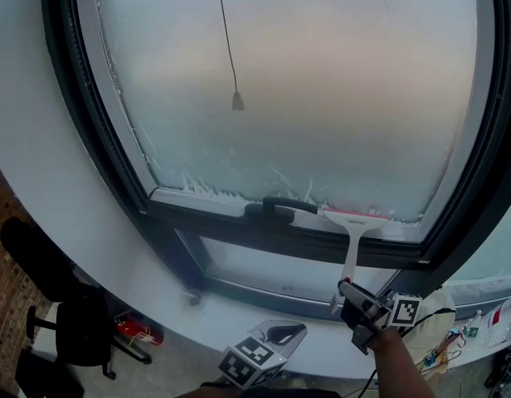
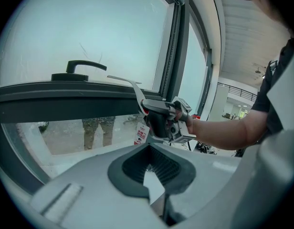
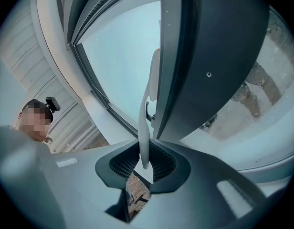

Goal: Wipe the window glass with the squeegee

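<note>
The window glass (image 1: 305, 81) is coated in white foam, streaked near its bottom edge. A white squeegee (image 1: 353, 219) has its blade at the bottom right of the pane, just above the dark frame, with its handle running down into my right gripper (image 1: 345, 293), which is shut on it. In the right gripper view the thin handle (image 3: 148, 109) rises from between the jaws of the right gripper (image 3: 144, 163). My left gripper (image 1: 293, 332) hovers low over the sill, shut with nothing in it. From the left gripper (image 2: 149, 151) I see the squeegee (image 2: 132, 84) and the right gripper (image 2: 163, 116).
A black window handle (image 1: 276, 207) lies on the frame just left of the squeegee blade. A blind cord with a pull (image 1: 237, 99) hangs before the glass. The white sill (image 1: 181, 305) curves below. A black office chair (image 1: 81, 330) stands lower left; clutter (image 1: 488, 322) sits lower right.
</note>
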